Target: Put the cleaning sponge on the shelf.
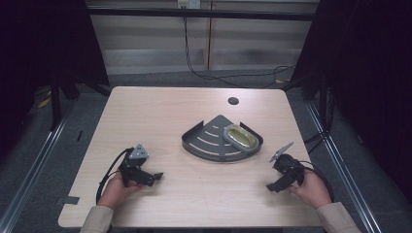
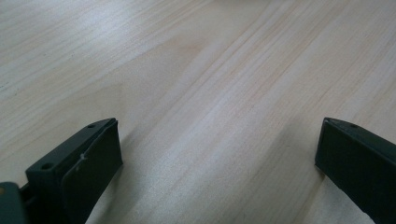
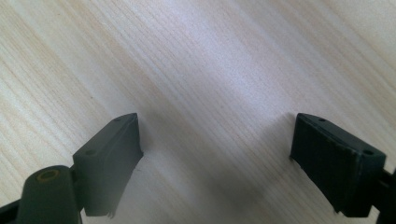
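On the worktop (image 1: 160,111), ahead of both wide-open grippers, left gripper (image 1: 154,176) and right gripper (image 1: 271,186), sits a dark, stiff-looking corner rack (image 1: 206,141) holding a yellowish sponge (image 1: 240,137), probably light and soft, best pinched across its narrow sides.

corner shelf rack (image 1: 209,141): dark grey metal quarter-round tray with slotted floor and low rim, lies flat just right of your table's centre, point toward the far edge | soap dish (image 1: 240,137): oval, grey rim, yellowish inside, sits tilted on the rack's right side, leaning over its rim
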Motion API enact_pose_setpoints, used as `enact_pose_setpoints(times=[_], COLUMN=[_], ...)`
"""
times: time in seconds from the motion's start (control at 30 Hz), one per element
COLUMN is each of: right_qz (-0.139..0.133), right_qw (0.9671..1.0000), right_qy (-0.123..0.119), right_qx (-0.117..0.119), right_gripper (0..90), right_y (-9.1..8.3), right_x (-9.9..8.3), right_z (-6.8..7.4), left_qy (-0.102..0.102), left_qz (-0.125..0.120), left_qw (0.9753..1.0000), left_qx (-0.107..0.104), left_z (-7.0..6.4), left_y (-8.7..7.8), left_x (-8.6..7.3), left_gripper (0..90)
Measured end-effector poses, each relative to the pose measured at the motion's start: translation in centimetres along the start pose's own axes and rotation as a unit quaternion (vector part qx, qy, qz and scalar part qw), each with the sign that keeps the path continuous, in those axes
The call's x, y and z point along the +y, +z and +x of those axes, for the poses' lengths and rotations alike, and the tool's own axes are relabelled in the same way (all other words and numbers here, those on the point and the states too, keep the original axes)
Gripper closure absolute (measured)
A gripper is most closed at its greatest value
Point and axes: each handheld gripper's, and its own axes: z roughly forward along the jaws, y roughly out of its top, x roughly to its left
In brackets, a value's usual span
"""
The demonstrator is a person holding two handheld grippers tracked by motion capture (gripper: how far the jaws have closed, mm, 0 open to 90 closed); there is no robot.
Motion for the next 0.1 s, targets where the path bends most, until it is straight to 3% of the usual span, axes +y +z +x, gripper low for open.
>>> enact_pose_setpoints(times=[0.1], right_qz=[-0.002], right_qw=[1.0], right_qy=[0.0], right_qx=[0.001], right_gripper=[14.4], right_y=[0.02], right_x=[-0.06], right_z=[0.04], left_qy=[0.0], left_qz=[0.0], left_qw=[1.0], left_qx=[0.0], left_z=[0.0], left_y=[0.0], left_x=[0.0], left_gripper=[0.0])
